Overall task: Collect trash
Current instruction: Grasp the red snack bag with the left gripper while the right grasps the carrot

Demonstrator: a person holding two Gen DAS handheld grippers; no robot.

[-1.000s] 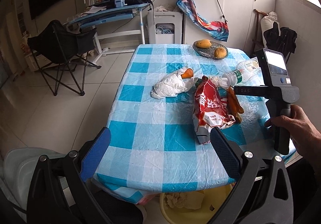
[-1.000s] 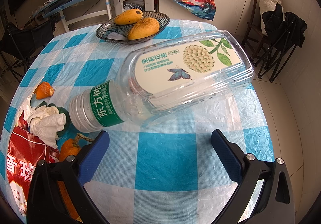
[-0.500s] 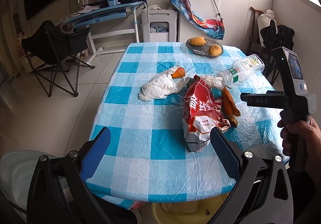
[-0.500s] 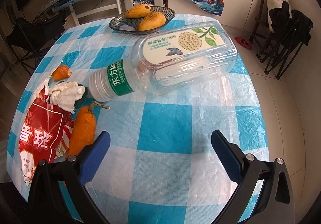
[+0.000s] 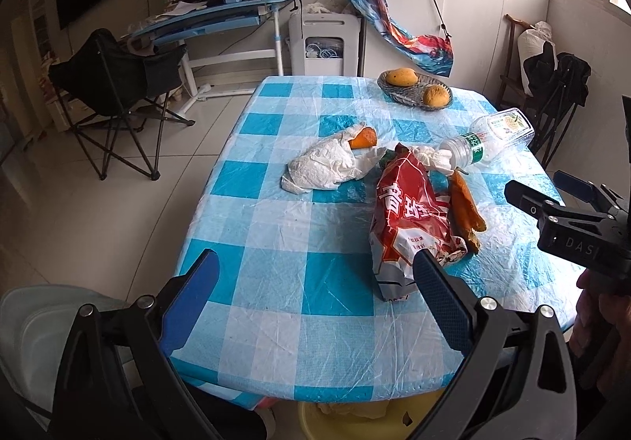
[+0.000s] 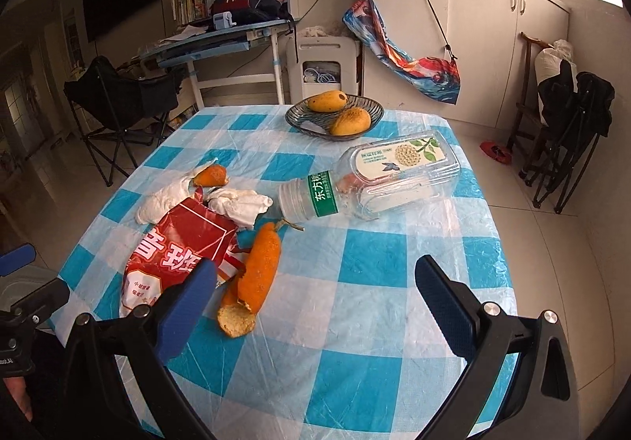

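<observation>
Trash lies on the blue-checked table (image 5: 276, 235): a red snack bag (image 5: 410, 219) (image 6: 177, 254), a long orange peel (image 5: 465, 207) (image 6: 256, 270) beside it, crumpled white tissues (image 5: 327, 168) (image 6: 240, 203), a small peel piece (image 5: 363, 138) and an empty clear bottle (image 5: 489, 140) (image 6: 378, 179) on its side. My left gripper (image 5: 313, 270) hovers open over the near table edge, its right finger in front of the bag's bottom end. My right gripper (image 6: 315, 278) is open and empty above the table's near right part, behind the peel and bottle.
A dark bowl (image 5: 410, 95) (image 6: 303, 124) with two mangoes sits at the table's far end. A yellow bin (image 5: 355, 420) stands under the near edge. Folding chairs, a desk and cabinets surround the table. The person's hand holds the right gripper's handle at the right.
Both grippers have drawn back and up from the table, so the bottle and bag look smaller and farther. Nothing on the table has moved; both stay open.
</observation>
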